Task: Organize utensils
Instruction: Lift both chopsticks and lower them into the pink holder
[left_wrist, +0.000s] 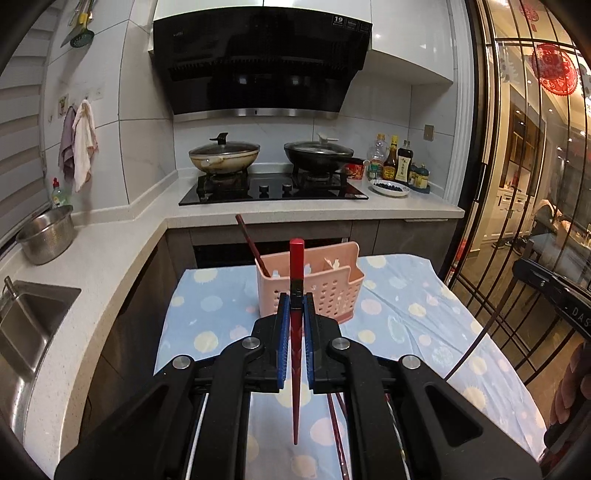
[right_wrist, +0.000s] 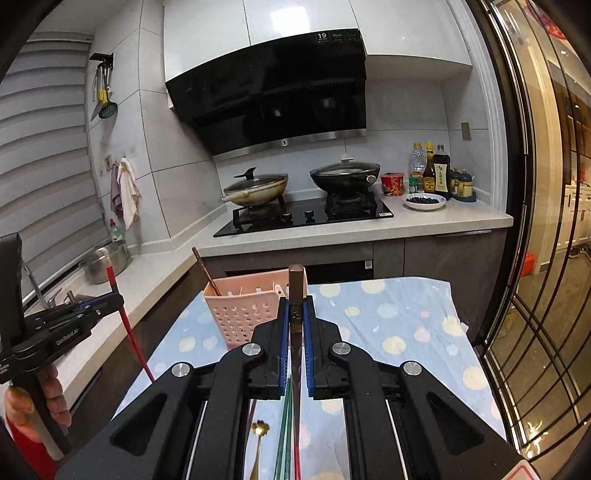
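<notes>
My left gripper (left_wrist: 296, 301) is shut on a red chopstick (left_wrist: 296, 258), held upright above the table in front of the pink perforated utensil holder (left_wrist: 317, 291). A dark chopstick (left_wrist: 246, 240) leans in the holder's left compartment. My right gripper (right_wrist: 295, 304) is shut on a brown chopstick (right_wrist: 296, 282), upright, just right of the holder (right_wrist: 240, 314). The left gripper (right_wrist: 110, 302) with its red chopstick (right_wrist: 127, 325) shows at the left of the right wrist view. Green and red chopsticks (right_wrist: 282, 439) and a gold spoon (right_wrist: 258, 430) lie on the cloth below my right gripper.
The table wears a blue spotted cloth (left_wrist: 406, 314). Behind it run a counter with a stove (left_wrist: 273, 190), two lidded woks, sauce bottles (left_wrist: 397, 160) and a plate. A steel colander (left_wrist: 46, 234) and sink (left_wrist: 26, 325) are left. A glass door (left_wrist: 524, 184) is right.
</notes>
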